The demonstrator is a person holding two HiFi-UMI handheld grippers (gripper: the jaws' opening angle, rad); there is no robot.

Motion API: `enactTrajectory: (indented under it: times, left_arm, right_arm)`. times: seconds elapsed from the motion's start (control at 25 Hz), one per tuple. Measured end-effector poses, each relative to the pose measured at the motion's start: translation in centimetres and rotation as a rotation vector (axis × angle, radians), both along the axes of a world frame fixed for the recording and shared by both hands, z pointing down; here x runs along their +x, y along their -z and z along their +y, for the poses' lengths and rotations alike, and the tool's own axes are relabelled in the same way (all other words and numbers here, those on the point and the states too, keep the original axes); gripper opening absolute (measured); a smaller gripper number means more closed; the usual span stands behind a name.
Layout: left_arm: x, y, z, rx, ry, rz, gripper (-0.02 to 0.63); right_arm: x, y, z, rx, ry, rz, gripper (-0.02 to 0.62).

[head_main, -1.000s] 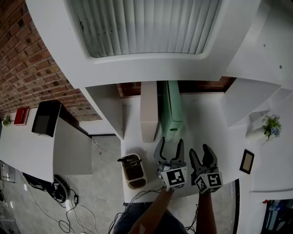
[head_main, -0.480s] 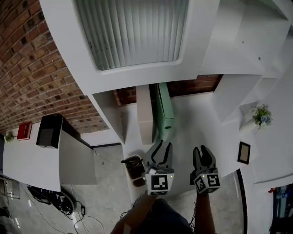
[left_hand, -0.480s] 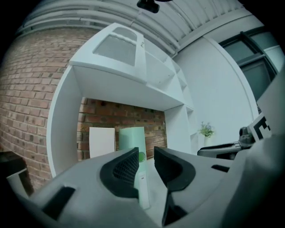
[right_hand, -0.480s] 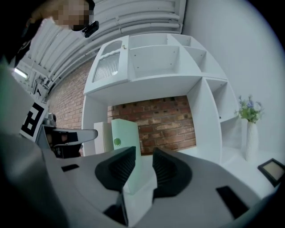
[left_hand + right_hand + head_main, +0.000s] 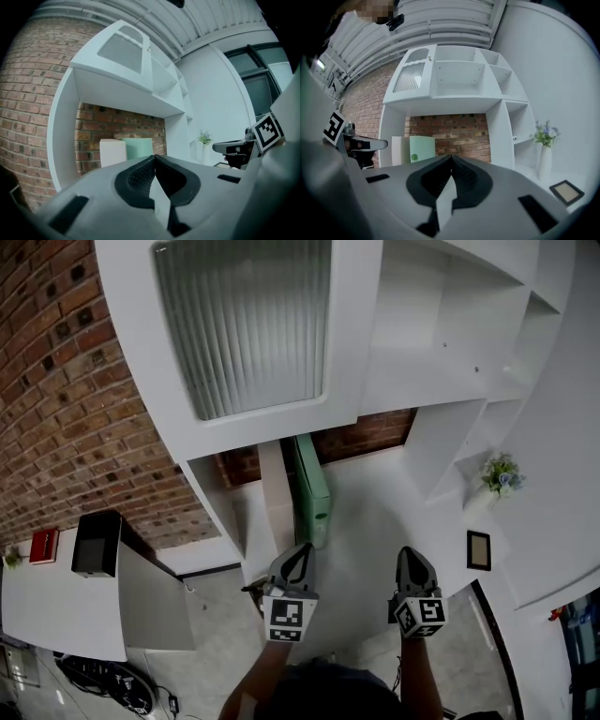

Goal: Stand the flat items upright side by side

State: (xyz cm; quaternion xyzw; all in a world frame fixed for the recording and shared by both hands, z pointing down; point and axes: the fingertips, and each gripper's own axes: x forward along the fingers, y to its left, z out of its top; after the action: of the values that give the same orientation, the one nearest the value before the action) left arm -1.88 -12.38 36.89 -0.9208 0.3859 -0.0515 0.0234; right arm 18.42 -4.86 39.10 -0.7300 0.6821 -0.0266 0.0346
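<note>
Left gripper (image 5: 301,549), right gripper (image 5: 411,555) withdrawn, jaws just closed, empty; binders (image 5: 312,486) upright in shelf (image 5: 214,495)

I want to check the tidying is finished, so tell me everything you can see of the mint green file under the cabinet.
The mint-green file is a flat, smooth-looking, rigid case with a darker green round spot low on the narrow end facing outward. It stands upright on the white desk, running back towards the brick wall. It is pressed side by side against a white file.
</note>
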Motion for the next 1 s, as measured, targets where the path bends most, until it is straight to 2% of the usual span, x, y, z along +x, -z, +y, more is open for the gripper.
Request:
enactTrajectory:
  times: [0.24, 0.44, 1.0]
  left_arm:
    - [-1.0, -0.6, -0.8, -0.057, -0.014, 0.002, 0.009]
    - [-1.3, -0.8, -1.0, -0.057, -0.006, -0.004, 0.009]
    - [-1.1, -1.3, -0.6, -0.072, -0.013, -0.019, 0.009]
  right_arm:
    - [0.9, 1.2, 1.4, 0.008, -0.028, 0.004, -0.002]
    - [0.5, 1.6, 1.8, 0.0, -0.028, 0.04, -0.003]
    - [0.1, 1.0, 1.8, -0.02, -0.015, 0.025, -0.003]
